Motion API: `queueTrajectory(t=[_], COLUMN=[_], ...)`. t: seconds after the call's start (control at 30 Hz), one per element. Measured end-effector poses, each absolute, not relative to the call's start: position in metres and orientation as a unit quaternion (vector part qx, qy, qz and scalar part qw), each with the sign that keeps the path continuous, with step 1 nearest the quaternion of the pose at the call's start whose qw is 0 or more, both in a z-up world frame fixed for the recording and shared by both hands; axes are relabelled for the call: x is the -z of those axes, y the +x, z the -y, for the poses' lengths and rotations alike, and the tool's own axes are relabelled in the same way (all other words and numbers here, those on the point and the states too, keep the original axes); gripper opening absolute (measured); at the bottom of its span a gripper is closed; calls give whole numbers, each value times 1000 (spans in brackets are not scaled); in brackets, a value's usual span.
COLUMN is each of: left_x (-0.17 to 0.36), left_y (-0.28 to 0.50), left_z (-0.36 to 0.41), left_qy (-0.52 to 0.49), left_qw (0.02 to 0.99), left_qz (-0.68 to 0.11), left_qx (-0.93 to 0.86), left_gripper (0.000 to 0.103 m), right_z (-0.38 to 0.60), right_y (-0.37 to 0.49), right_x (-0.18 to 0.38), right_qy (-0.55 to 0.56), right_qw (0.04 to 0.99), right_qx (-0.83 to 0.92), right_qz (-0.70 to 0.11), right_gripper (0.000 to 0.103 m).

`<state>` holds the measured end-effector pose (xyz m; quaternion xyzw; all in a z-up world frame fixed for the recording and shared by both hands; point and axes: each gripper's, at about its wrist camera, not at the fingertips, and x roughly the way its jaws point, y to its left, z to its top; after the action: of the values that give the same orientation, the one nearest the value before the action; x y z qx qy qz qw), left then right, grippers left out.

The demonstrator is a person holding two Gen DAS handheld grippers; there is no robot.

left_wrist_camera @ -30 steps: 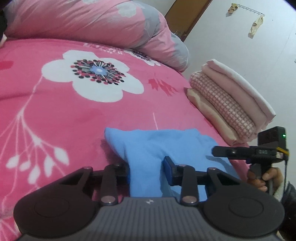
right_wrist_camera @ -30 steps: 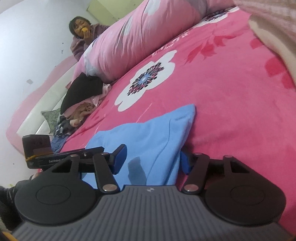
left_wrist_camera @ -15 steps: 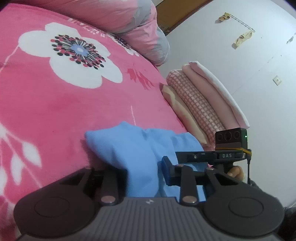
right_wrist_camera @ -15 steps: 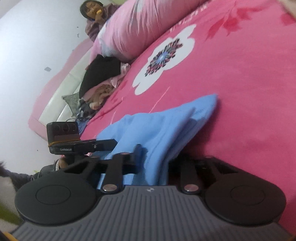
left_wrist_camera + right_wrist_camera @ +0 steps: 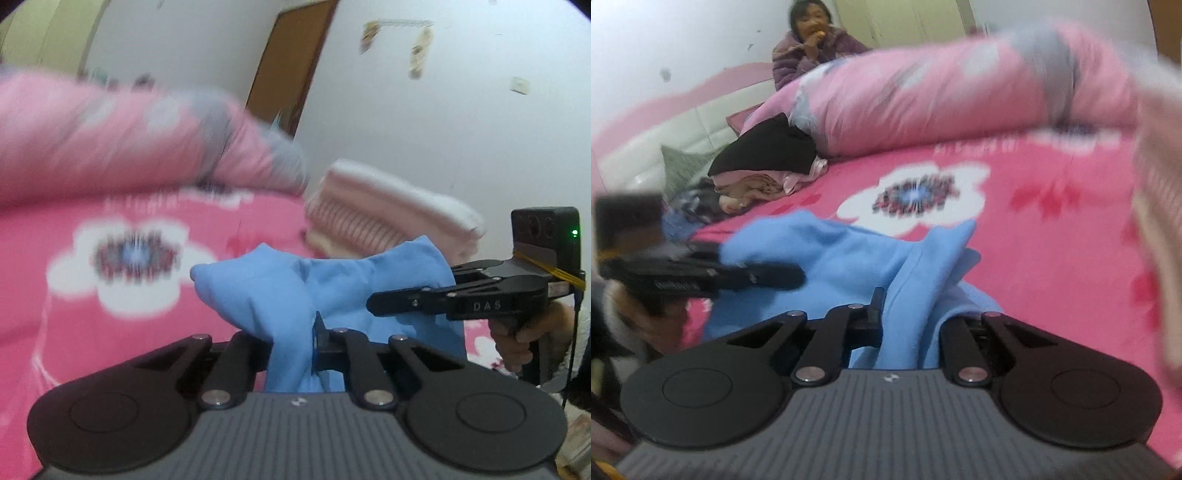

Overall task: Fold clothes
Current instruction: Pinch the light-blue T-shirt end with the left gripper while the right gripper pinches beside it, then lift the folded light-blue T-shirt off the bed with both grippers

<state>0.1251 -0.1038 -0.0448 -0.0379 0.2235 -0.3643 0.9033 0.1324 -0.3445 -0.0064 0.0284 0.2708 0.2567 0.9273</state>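
A folded light blue garment [image 5: 280, 295] hangs bunched between both grippers, lifted off the pink floral bed [image 5: 74, 325]. My left gripper [image 5: 291, 343] is shut on its near edge. My right gripper [image 5: 908, 325] is shut on the other end of the same garment [image 5: 849, 254]. In the left wrist view the right gripper [image 5: 373, 304] reaches in from the right, its fingers against the cloth. In the right wrist view the left gripper [image 5: 798, 275] comes in from the left. Both views are motion-blurred.
A stack of folded pink and cream clothes [image 5: 388, 218] lies at the bed's right side. A rolled pink quilt [image 5: 942, 92] lies along the far edge. A pile of unfolded dark clothes [image 5: 757, 173] sits at the far left. A person [image 5: 812, 44] sits behind it.
Both grippers have closed on the blue garment and lifted it off the bed. The cameras have tilted up, so wall and door now show.
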Motion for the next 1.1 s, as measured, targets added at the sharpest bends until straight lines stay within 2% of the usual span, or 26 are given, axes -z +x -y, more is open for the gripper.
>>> queueTrajectory(t=[0.27,0.47,0.8,1.1], left_x=[-26,-86,-183,-195], left_y=[49,24,54,98], left_z=[123,166,287,393], left_qy=[-25,3,17,18], left_qw=[916,904,873,852], left_qz=[-115,-52,32,64], left_qx=[382,424,486,520], left_gripper=[10,10,9,9], right_z=[335,358,452,536], right_y=[38,-12,-28,14], right_x=[-65,-118,-235,-263], right_qy=[-49,-81,-123,-125], right_qw=[968,983,991,991], right_qx=[-203,-155,-51,11], right_qz=[-142,-54,25,44], right_gripper=[6,6,6,6])
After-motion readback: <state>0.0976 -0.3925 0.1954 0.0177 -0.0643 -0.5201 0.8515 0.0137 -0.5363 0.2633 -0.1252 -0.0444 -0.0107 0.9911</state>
